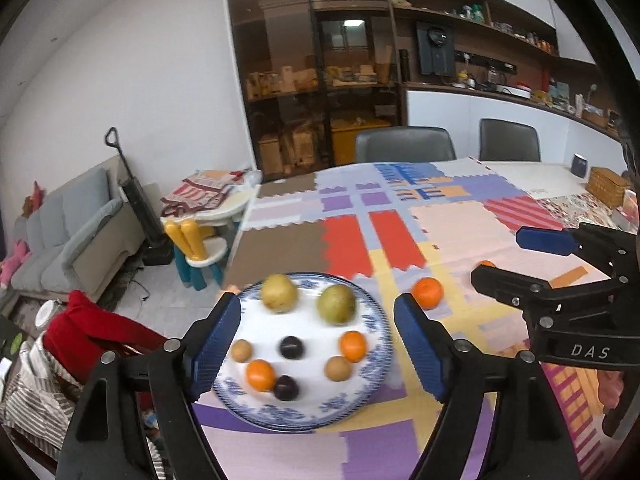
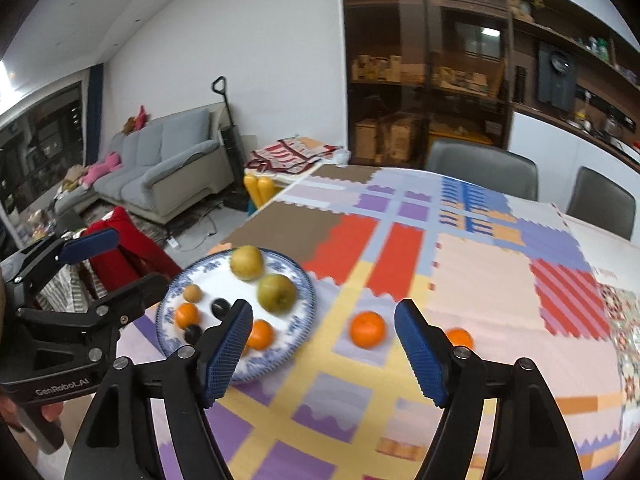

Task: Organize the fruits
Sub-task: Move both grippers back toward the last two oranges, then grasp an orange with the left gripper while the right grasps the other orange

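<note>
Oranges (image 2: 367, 329) loose on worktop (image 2: 480, 292), plate (image 1: 376, 320) part-filled; both hand-held grippers (image 1: 316, 344) (image 2: 324, 344) wide, empty; next, grasp nearest orange.

A patchwork-covered tabletop (image 2: 480, 280) lies largely bare toward its far side and right, leaving wide open room there. Near its left edge a blue-patterned plate (image 1: 376, 316) crowded with fruit blocks the way. Two loose oranges, one (image 2: 367, 329) just right of the plate and another (image 2: 460, 338) farther right, break up the near strip. Both claws, left claw (image 1: 318, 342) and right claw (image 2: 324, 350), hang above the surface with jaws apart and nothing between them. Two chairs (image 1: 404, 144) stand at the far edge.
</note>
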Demonstrator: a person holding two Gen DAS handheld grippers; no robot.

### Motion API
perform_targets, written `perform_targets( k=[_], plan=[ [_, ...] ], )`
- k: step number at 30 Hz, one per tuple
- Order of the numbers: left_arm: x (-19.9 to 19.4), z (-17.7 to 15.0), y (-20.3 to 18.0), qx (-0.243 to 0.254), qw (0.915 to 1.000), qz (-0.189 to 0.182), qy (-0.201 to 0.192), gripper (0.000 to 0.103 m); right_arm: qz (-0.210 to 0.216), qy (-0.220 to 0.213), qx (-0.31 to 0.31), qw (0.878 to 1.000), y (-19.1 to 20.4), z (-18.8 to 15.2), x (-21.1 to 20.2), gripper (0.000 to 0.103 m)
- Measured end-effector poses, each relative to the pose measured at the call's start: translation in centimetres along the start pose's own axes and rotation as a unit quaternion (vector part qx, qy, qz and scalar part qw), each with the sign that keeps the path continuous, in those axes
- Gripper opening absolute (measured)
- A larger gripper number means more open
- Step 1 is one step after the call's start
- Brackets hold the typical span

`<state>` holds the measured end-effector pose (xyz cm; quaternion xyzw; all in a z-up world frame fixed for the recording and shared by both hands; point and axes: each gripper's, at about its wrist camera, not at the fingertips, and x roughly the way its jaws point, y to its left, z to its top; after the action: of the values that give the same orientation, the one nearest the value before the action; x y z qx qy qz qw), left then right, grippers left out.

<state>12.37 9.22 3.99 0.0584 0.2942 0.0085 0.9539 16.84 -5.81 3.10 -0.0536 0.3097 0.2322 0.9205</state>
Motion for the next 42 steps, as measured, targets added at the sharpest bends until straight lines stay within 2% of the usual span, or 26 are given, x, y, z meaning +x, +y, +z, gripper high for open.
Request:
perform_targets(
  k=[7,19,29,38,42],
  plan=[
    [0.7,0.1,-3.8,0.023,0.9994,-0.027,0.000,0.082,-0.027,0.006,0.038,0.999,-3.9,-1.6,-1.5,0.074],
    [3.6,0.3,-7.3,0.042,0.9971,-0.063,0.004,0.083,-0.080,0.008,0.036,0.996,-7.5,-3.2,-2.0,0.074],
    [9.0,-0.2,-8.7,0.048,0.9945,-0.084,0.041,0.083,-0.095,0.036,0.033,0.994,-9.8,-4.1,1.0,0.074],
    [13.5,-0.2,-9.4,0.052,0.9915,-0.088,0.080,0.083,-0.083,0.069,0.042,0.993,-11.3,-4.6,4.6,0.073],
    [15.4,0.0,-9.3,0.041,0.9895,-0.097,0.100,0.082,-0.072,0.093,0.050,0.992,-11.8,-4.8,6.6,0.066]
  ],
)
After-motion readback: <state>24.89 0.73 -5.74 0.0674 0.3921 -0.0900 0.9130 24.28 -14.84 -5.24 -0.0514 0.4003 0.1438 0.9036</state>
